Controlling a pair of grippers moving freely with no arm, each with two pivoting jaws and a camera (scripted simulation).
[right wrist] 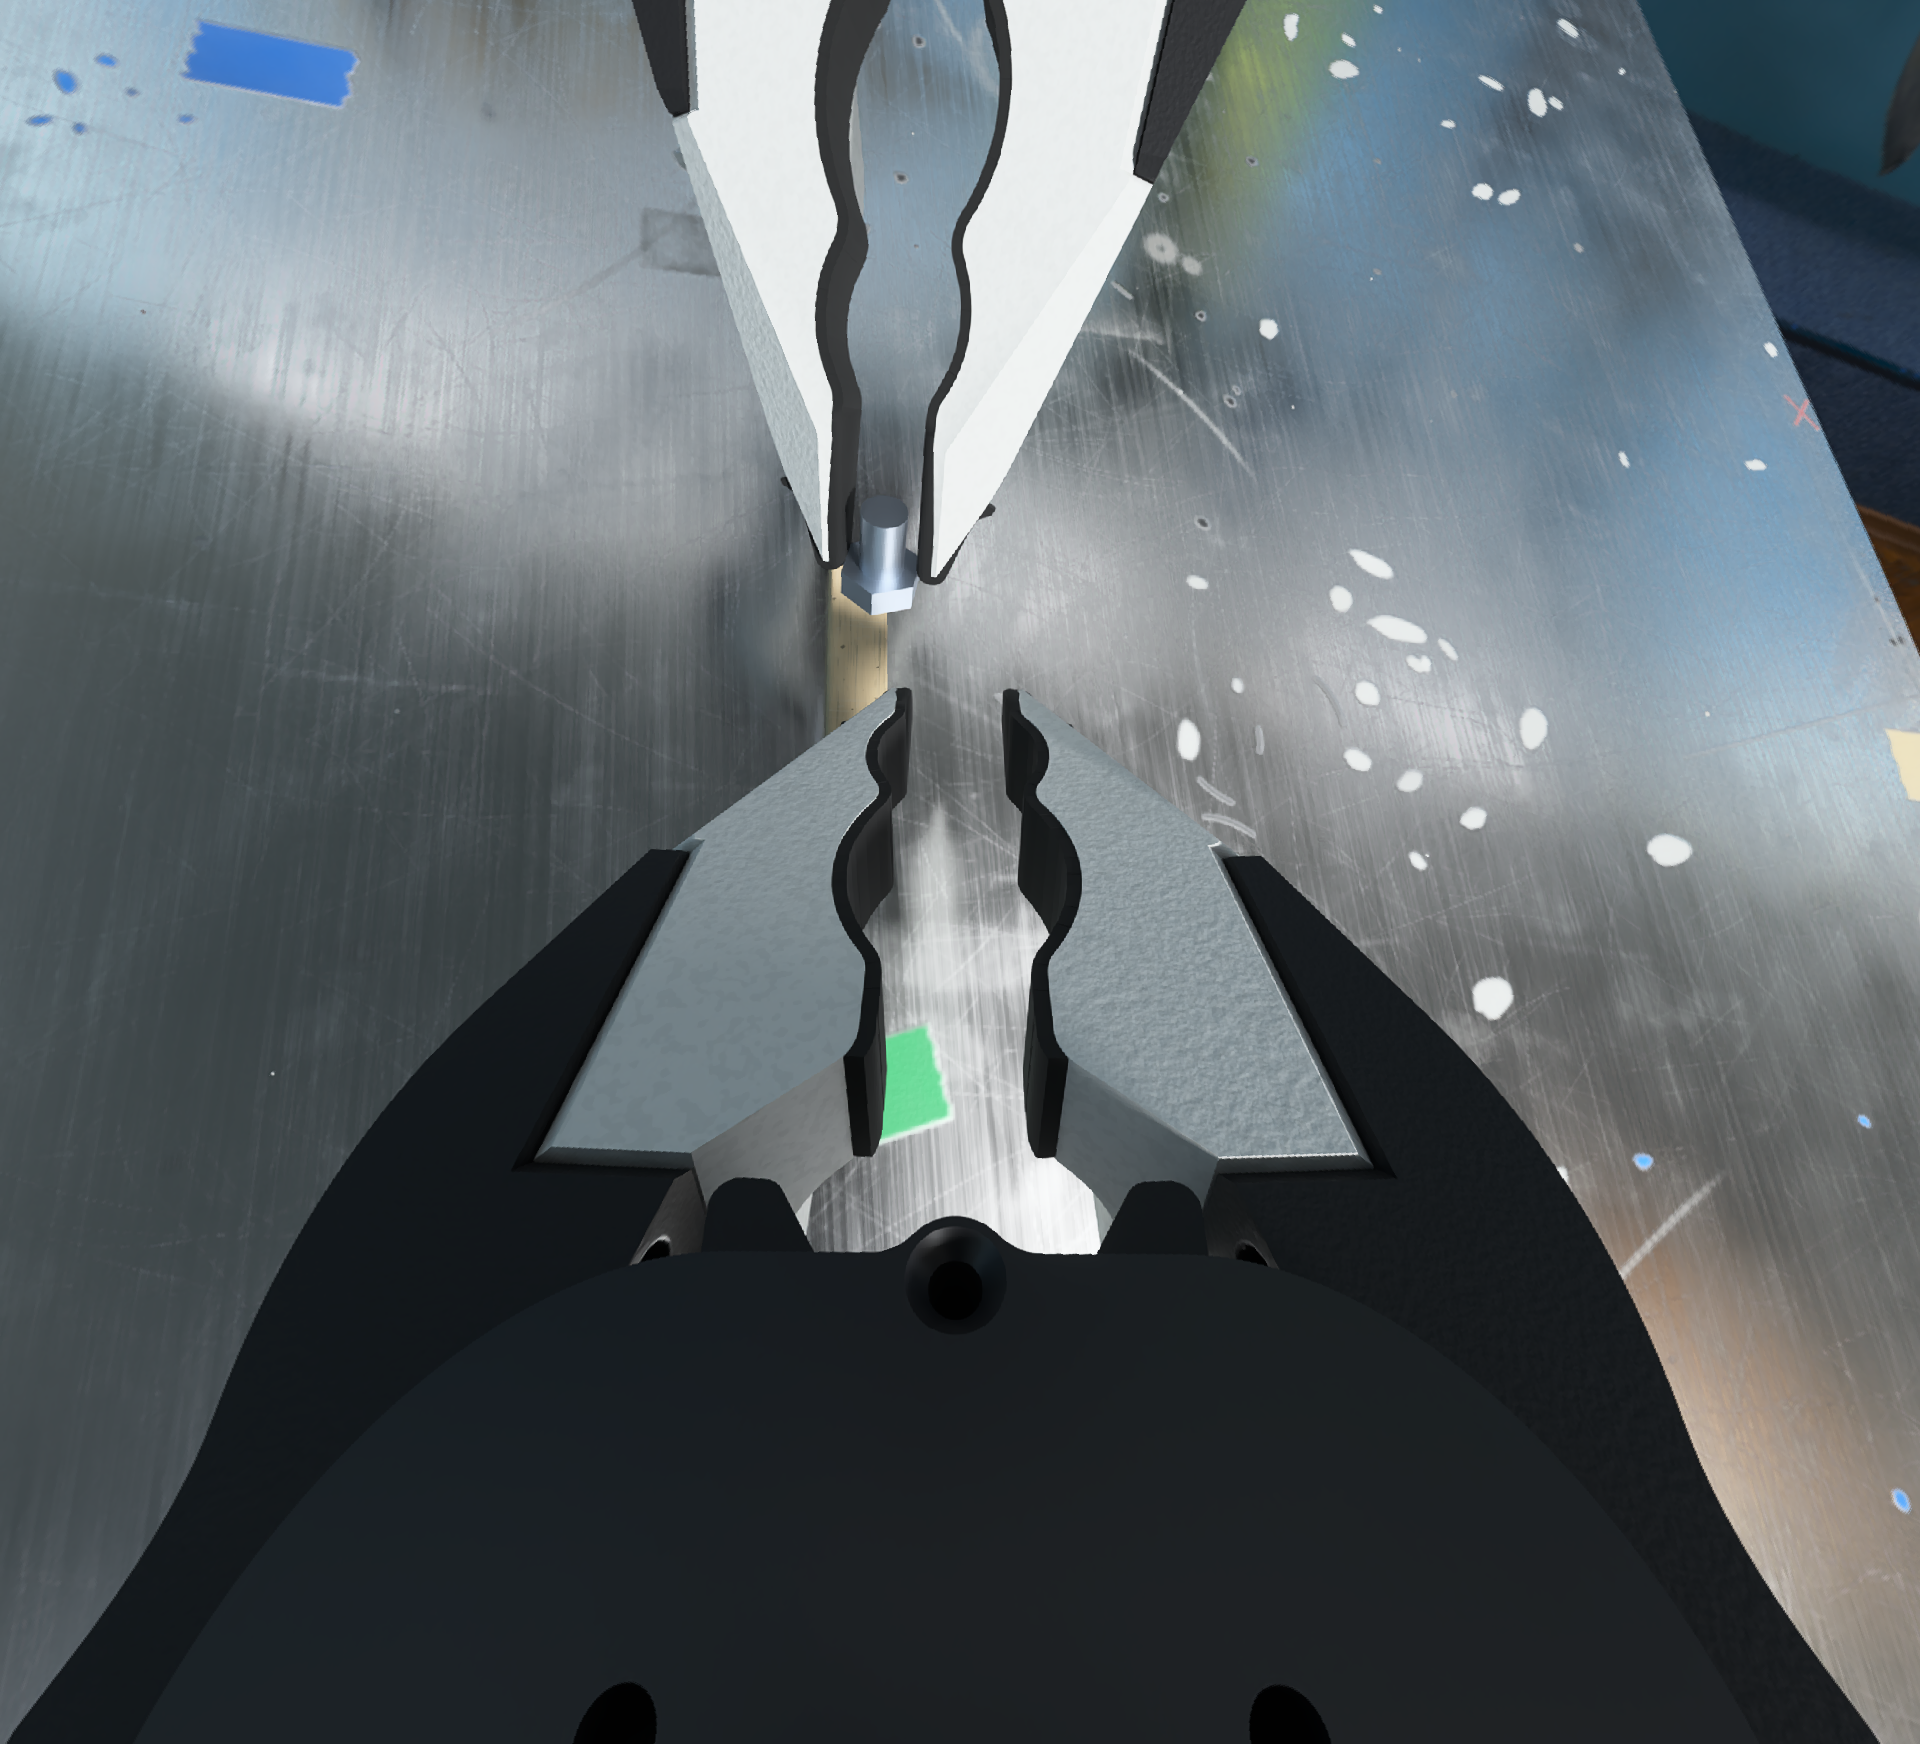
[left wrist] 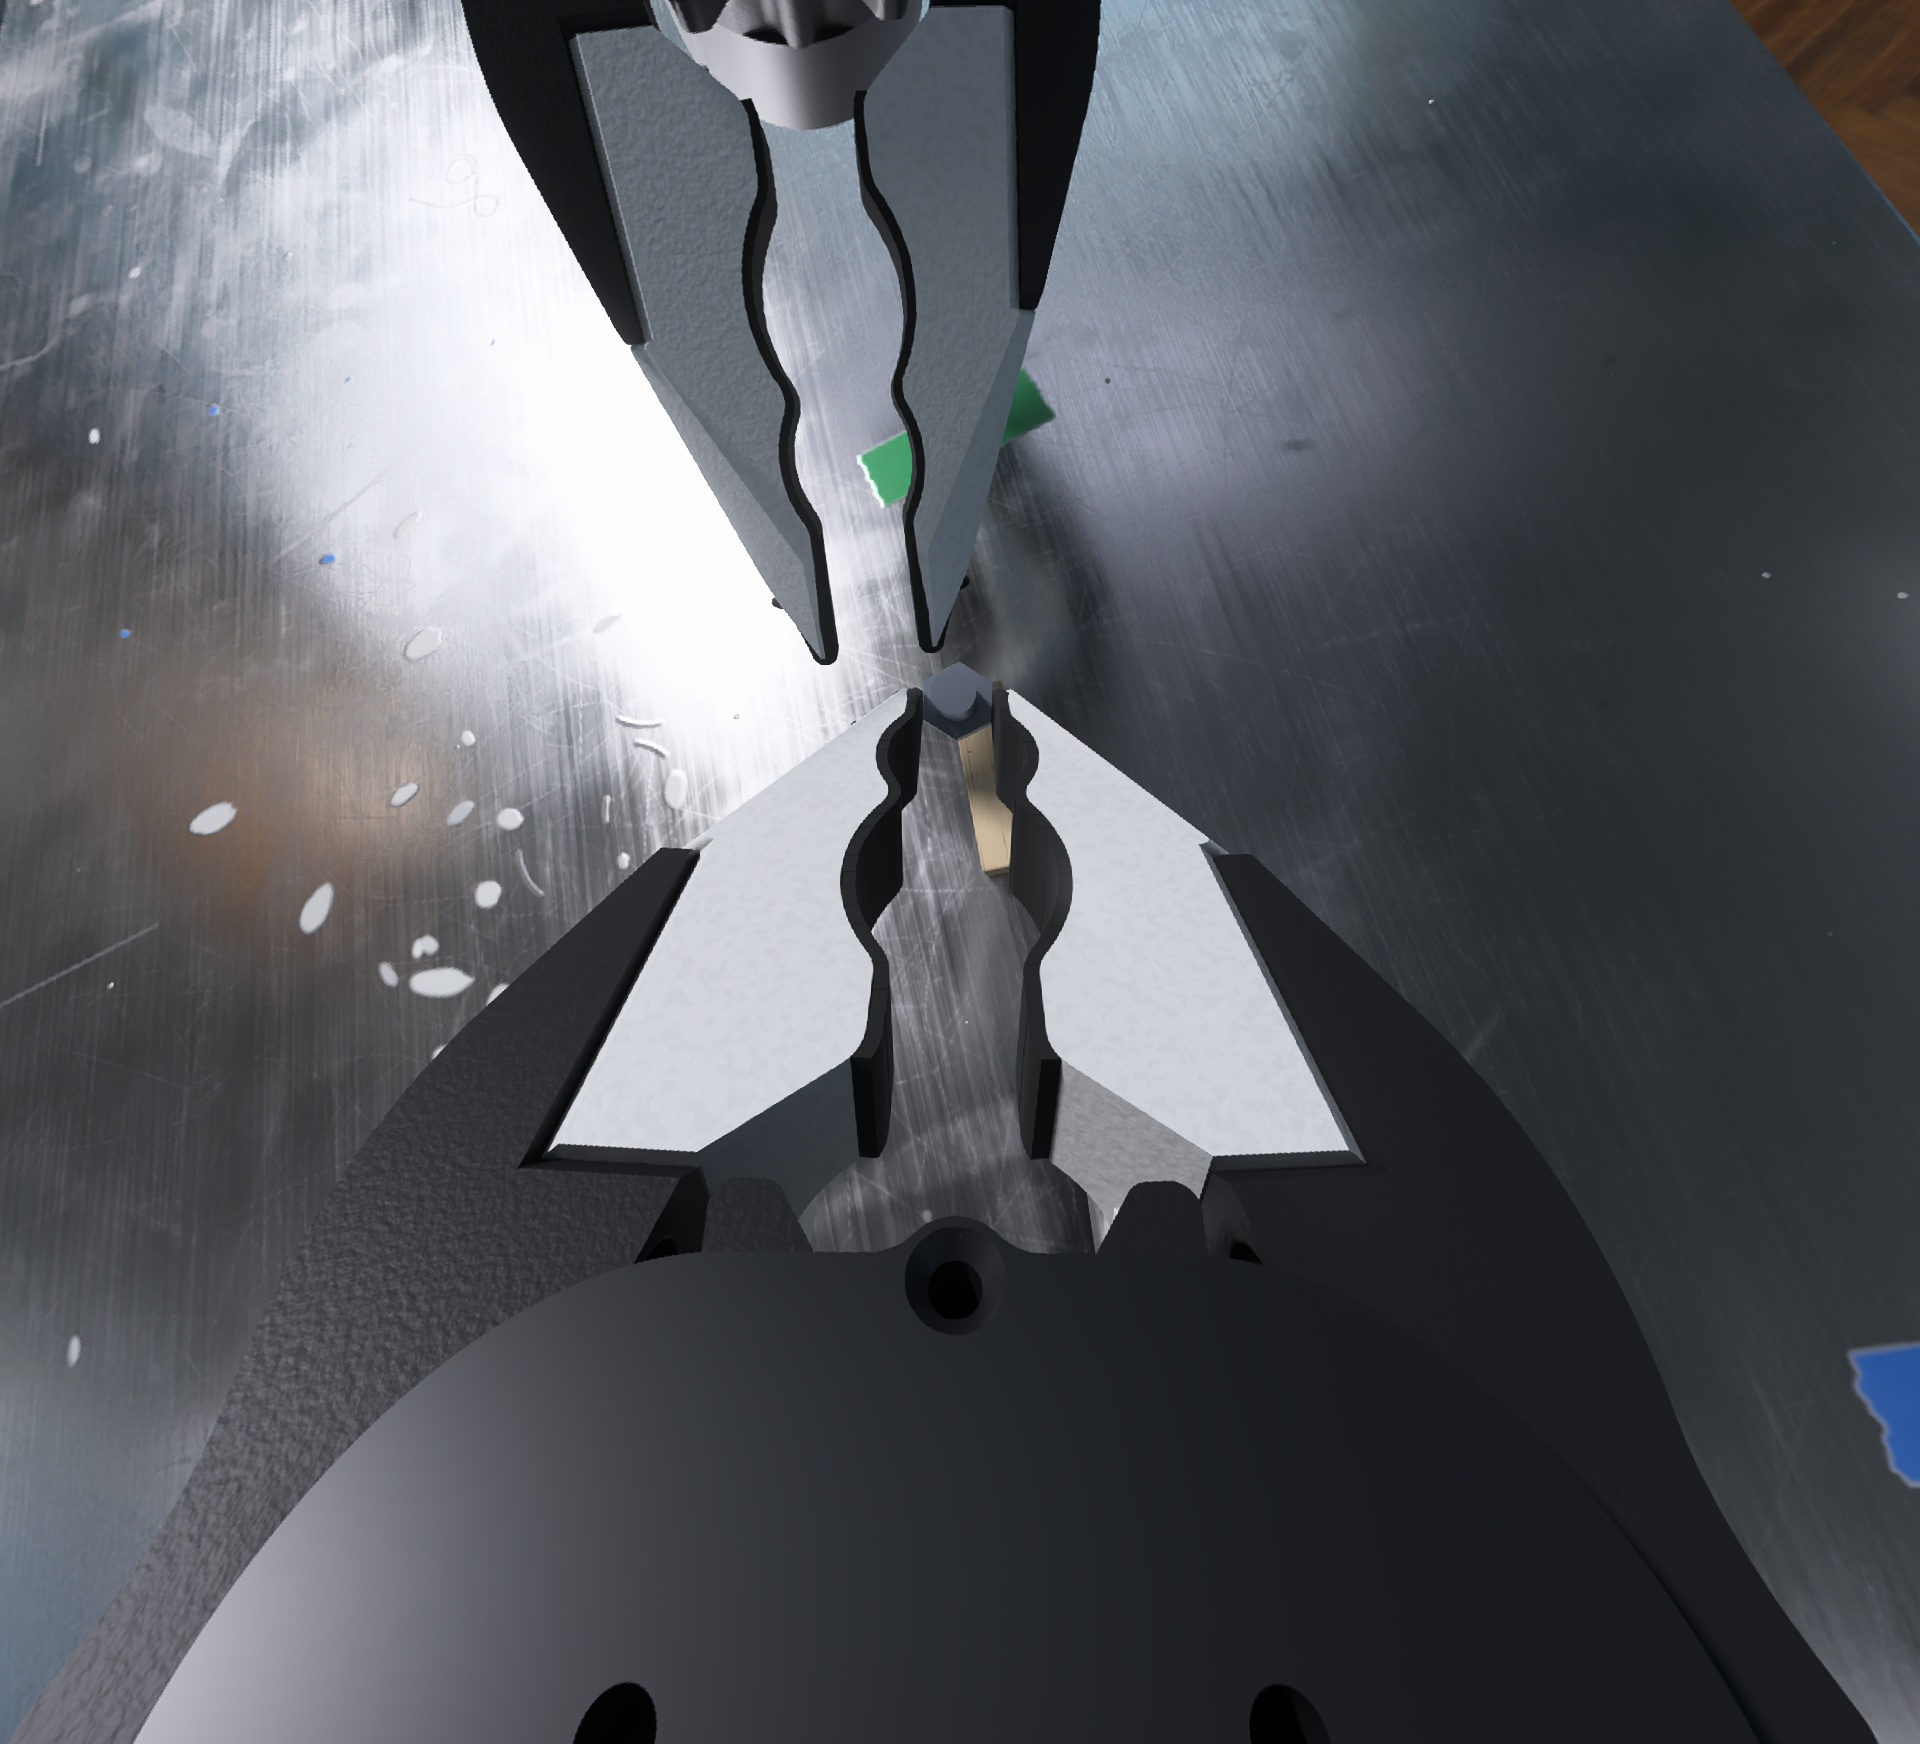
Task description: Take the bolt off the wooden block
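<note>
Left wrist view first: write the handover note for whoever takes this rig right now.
Left gripper: fingertips sit close on either side of the bolt; a firm grip cannot be confirmed.
Right gripper: open, holding nothing, tips facing the left gripper just short of the bolt.
Wooden block: lies on the metal table, partly hidden under the left gripper.
Done: left gripper is positioned at the bolt.
Left: the bolt looks still at the block; confirm the grip, then lift it clear.
</note>
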